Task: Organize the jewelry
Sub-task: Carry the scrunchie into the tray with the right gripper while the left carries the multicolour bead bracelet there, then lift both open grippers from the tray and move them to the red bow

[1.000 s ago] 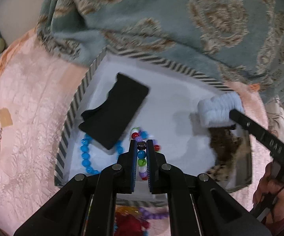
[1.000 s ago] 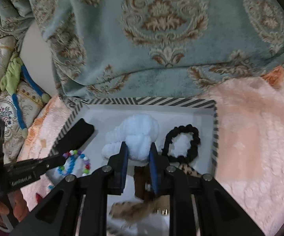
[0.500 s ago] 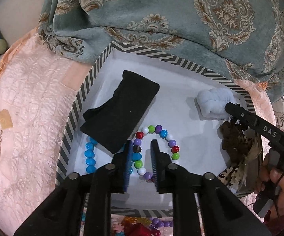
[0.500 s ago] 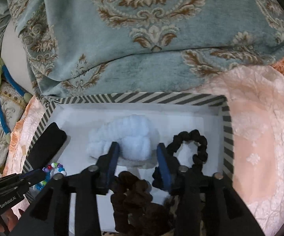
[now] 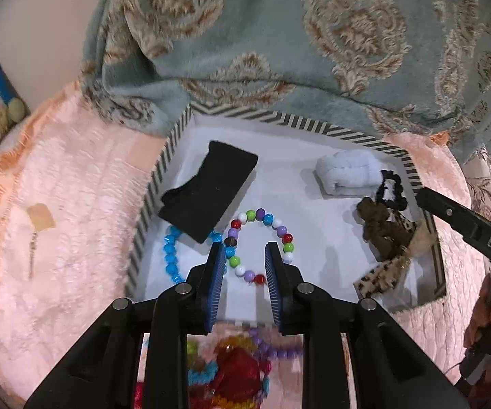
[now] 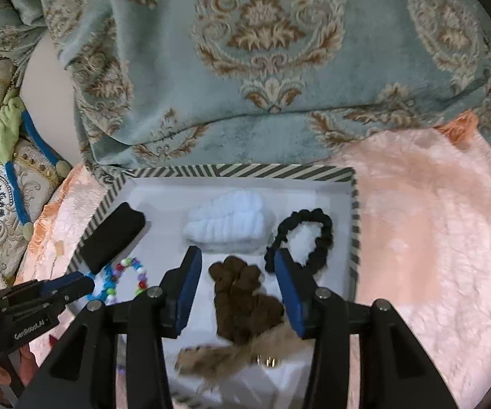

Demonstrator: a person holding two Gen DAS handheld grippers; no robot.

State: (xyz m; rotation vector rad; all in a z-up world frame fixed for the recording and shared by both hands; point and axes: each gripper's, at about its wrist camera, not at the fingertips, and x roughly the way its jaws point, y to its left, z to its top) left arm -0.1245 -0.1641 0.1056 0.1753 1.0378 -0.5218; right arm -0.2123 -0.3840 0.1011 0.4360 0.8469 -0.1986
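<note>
Two grippers, both with fingers apart and empty: the left gripper [image 5: 245, 262] hangs over the multicoloured bead bracelet [image 5: 260, 243] lying near the front-left corner of the striped tray [image 5: 279, 117], the right gripper [image 6: 237, 283] over the brown scrunchie [image 6: 242, 301] toward the tray's right edge. Bracelet judged light, with hard, slick beads on a limp string, likely to roll; best pinched across one side of the loop. Scrunchie soft and compressible; take it mid-bunch.
</note>
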